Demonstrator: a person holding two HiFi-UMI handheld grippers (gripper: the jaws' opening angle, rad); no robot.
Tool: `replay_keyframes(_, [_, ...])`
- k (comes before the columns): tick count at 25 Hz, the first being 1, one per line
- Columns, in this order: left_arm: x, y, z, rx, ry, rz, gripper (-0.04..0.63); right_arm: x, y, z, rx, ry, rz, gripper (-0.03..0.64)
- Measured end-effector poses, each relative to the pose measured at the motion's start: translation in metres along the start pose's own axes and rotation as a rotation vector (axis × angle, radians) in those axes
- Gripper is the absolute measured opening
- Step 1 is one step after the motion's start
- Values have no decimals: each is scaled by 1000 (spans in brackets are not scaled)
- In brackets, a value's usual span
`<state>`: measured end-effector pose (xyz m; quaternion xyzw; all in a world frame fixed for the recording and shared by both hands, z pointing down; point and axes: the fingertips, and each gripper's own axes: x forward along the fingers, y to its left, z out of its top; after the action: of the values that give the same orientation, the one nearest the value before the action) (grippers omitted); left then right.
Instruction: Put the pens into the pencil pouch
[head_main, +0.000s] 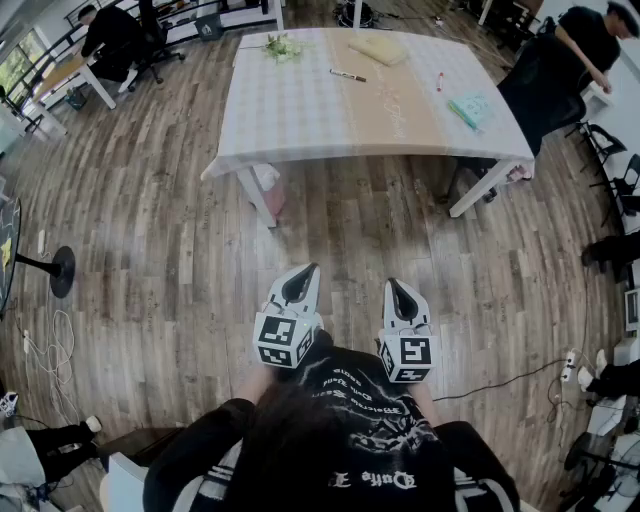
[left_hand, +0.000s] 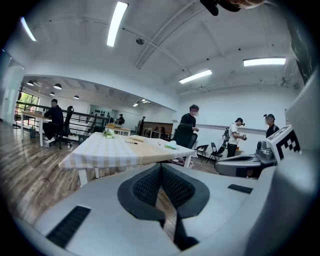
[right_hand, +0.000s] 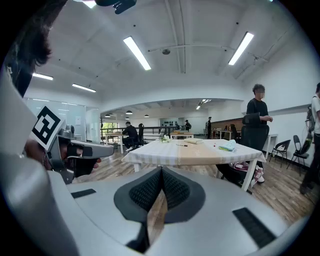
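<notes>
The table (head_main: 300, 120) with a checked cloth stands well ahead of me across the wood floor. On it lie a black pen (head_main: 347, 75), a small red pen (head_main: 438, 82), a pale yellow flat pouch (head_main: 378, 48) and a teal item (head_main: 467, 110). My left gripper (head_main: 308, 268) and right gripper (head_main: 392, 284) are held side by side over the floor, far short of the table. Both are shut with nothing between the pads. From the left gripper (left_hand: 161, 167) and the right gripper (right_hand: 161, 172) the table appears in the distance, with the pouch (right_hand: 192, 141) on it.
A small plant (head_main: 283, 45) sits at the table's far left. A person stands by a black chair (head_main: 540, 80) at the table's right end, and another sits at a desk (head_main: 110, 35) far left. A round stand base (head_main: 60, 270) and cables (head_main: 50, 345) lie left.
</notes>
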<state>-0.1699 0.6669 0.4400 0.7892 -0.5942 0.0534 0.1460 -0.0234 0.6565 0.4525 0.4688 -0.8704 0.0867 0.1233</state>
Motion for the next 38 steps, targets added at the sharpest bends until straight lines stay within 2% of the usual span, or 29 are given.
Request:
replay_keyframes(10, [20,18,11,-5,-8,-1,20,26,-3,7,-8,11,-7,6])
replay_keyframes(19, [47,38,12,-10,13,-44,20,57,-8,12,67,-16,3,9])
replay_keyframes(25, [68,60,18,1,15,-78,20,81,-17,24,100,-59,-50,9])
replay_keyframes(32, [83,80,27,-3,33,-114,20,105,-4,25,91,-26,-48,9])
replay_keyframes(38, [105,87,28,-2,39,-100,20,126,-9,23,65,-8,-17,9])
